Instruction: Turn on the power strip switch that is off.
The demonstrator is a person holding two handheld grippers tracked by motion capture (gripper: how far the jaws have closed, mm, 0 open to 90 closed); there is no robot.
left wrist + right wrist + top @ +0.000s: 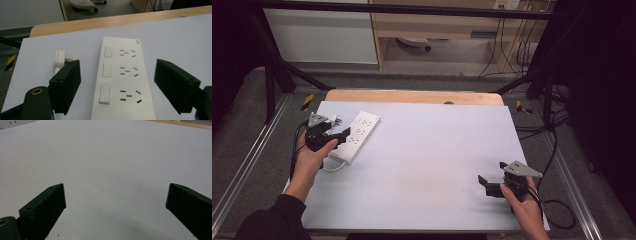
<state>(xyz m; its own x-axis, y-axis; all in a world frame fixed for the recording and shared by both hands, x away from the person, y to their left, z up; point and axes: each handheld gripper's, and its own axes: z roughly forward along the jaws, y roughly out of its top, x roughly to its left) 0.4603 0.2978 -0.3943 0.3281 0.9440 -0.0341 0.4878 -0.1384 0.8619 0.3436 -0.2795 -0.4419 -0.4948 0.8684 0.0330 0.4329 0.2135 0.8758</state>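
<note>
A white power strip [357, 136] lies flat near the left edge of the pale grey table top [427, 165], running diagonally away from the person, with its white cable [334, 166] curling off the near end. In the left gripper view the strip [123, 82] shows 3 rocker switches in a column, each beside its own group of socket slots, and a white plug [59, 60] lies on the table just beside the strip's left side, partly hidden behind the left jaw. The left gripper [338, 140] is held over the near end of the strip; its jaws stand wide apart, 1 on each side of the strip, and neither pad presses on it, so nothing is gripped. In that same view the left gripper [117, 85] straddles the strip's width, with bare table visible between each pad and the strip's edges. The right gripper [488, 185] sits well apart from the strip, over the near right part of the table, its jaws also spread wide with nothing between them. The right gripper view looks along the right gripper [116, 205] onto bare table surface, with a corner of the strip [15, 123] at the far top left.
</note>
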